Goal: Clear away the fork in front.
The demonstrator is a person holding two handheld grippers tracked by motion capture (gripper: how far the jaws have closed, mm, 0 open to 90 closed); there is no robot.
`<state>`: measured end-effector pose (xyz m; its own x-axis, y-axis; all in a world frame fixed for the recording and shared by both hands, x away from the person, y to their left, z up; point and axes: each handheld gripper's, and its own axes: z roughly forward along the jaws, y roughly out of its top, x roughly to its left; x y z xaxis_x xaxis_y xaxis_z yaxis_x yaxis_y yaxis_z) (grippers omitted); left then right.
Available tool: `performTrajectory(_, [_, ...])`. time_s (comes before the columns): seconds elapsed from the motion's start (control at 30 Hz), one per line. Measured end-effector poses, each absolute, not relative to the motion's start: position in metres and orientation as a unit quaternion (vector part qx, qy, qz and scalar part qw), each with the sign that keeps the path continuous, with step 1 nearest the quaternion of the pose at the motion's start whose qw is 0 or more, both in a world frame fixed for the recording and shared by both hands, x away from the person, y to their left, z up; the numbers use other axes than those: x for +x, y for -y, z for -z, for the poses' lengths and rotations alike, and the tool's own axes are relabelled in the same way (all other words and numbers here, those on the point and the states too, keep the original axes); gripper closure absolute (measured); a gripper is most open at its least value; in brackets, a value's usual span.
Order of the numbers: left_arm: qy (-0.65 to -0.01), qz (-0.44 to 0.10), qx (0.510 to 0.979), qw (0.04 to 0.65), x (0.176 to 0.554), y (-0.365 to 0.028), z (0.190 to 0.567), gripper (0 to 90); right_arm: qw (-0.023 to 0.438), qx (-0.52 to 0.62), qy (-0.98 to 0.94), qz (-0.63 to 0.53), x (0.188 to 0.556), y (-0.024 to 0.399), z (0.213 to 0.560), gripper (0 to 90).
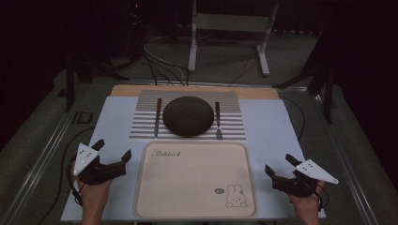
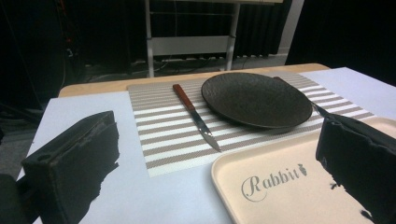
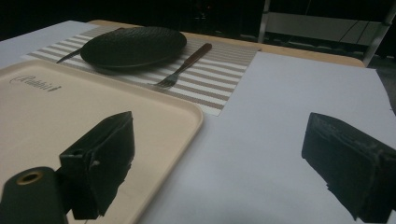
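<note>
From the high view, I held my left gripper [image 1: 114, 147] near the front left corner of the desk and my right gripper [image 1: 278, 166] near the front right corner, both with jaws spread wide and nothing between them. Between them, at the front edge, lay the smooth beige tray [image 1: 155, 197], a rounded rectangle with a small rabbit drawing. Behind it was the striped woven placemat [image 1: 141, 124], carrying the round dark plate [image 1: 188, 116], the knife [image 1: 157, 117] on its left and the fork [image 1: 218, 121] on its right.

In the left gripper view, my jaws stood apart over the white sheet [image 2: 74, 109] and the tray corner [image 2: 224, 170]. The plate [image 2: 256, 99] showed a rough matte surface, and the knife [image 2: 195, 115] a reddish handle with a shiny blade.

In the right gripper view, the jaws were released too. Here the fork [image 3: 180, 66] showed its metal tines and dark handle, just beside the plate [image 3: 133, 45].
</note>
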<state>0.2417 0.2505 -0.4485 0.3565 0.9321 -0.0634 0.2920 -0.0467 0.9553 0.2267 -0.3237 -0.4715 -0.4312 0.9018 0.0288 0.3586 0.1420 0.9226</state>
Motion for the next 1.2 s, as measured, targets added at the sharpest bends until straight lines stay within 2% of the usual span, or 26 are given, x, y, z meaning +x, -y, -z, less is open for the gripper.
performTrajectory(0.73, [-0.478,-0.317,0.648,0.501,0.245,-0.25,0.451,0.0,0.267,0.452,-0.711,-0.468,0.235,0.311,0.471,9.1])
performTrajectory(1.2, [-0.475,-0.33,0.659,0.48,0.246,-0.244,0.454,0.0,0.265,0.456,-0.713,-0.462,0.245,0.302,0.455,9.1])
